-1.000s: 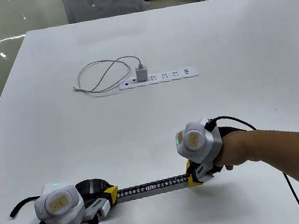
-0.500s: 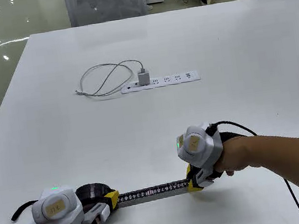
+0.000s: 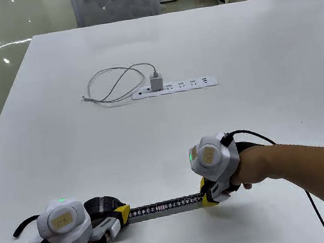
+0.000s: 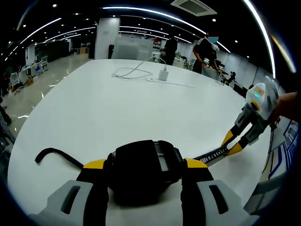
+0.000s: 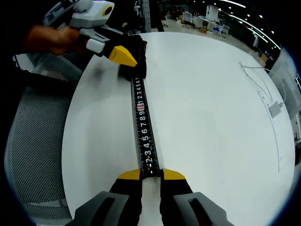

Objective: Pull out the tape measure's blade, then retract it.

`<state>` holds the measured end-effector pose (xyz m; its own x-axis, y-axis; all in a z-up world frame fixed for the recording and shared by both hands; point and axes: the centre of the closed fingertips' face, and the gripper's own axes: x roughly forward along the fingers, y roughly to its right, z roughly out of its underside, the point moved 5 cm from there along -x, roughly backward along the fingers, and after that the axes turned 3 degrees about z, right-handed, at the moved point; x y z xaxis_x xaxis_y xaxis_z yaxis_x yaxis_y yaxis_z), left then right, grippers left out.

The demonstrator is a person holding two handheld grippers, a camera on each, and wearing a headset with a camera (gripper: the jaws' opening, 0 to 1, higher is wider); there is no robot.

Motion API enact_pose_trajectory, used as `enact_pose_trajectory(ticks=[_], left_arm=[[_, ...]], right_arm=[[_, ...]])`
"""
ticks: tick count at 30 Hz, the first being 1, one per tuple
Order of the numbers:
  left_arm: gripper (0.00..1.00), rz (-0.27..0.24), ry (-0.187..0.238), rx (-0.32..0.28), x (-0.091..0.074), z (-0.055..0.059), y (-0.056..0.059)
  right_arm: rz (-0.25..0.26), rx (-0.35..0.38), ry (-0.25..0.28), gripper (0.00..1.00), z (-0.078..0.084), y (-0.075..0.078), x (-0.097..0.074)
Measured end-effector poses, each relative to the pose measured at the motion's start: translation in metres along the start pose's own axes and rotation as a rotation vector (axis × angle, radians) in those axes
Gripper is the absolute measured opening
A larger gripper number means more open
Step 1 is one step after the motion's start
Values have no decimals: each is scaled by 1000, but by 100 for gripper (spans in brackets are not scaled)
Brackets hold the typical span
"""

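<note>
At the near edge of the tabletop [image 3: 154,153], the left hand-held gripper [image 4: 146,186] has its yellow-tipped jaws clamped on either side of the black tape measure case [image 4: 143,165]. The left gripper view faces that case squarely, with a black strap [image 4: 56,154] lying just beside it. From the other end, the right gripper view shows the right hand-held gripper [image 5: 150,176] nearly closed, pinching the tip of the blade [image 5: 142,122], whose printed numbers run back to the case. Seen from the head, the blade stretches straight between both, and well beyond lie a white power strip [image 3: 184,86], a plugged-in charger [image 3: 156,83] and a looped cable [image 3: 111,83].
</note>
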<state>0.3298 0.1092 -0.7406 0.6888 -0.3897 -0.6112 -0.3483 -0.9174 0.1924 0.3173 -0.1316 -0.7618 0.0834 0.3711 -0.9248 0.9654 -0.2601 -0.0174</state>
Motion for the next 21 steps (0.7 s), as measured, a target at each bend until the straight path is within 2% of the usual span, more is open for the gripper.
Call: enact_pose_trajectory(ticks=[5,21], left_arm=[[58,3,0,0,0,0,0],[58,4,-2,-3,0,0,0]], right_arm=[[10,-22,2,10,-3,-2,1],[2,11,-4,10,-9,-1,3]])
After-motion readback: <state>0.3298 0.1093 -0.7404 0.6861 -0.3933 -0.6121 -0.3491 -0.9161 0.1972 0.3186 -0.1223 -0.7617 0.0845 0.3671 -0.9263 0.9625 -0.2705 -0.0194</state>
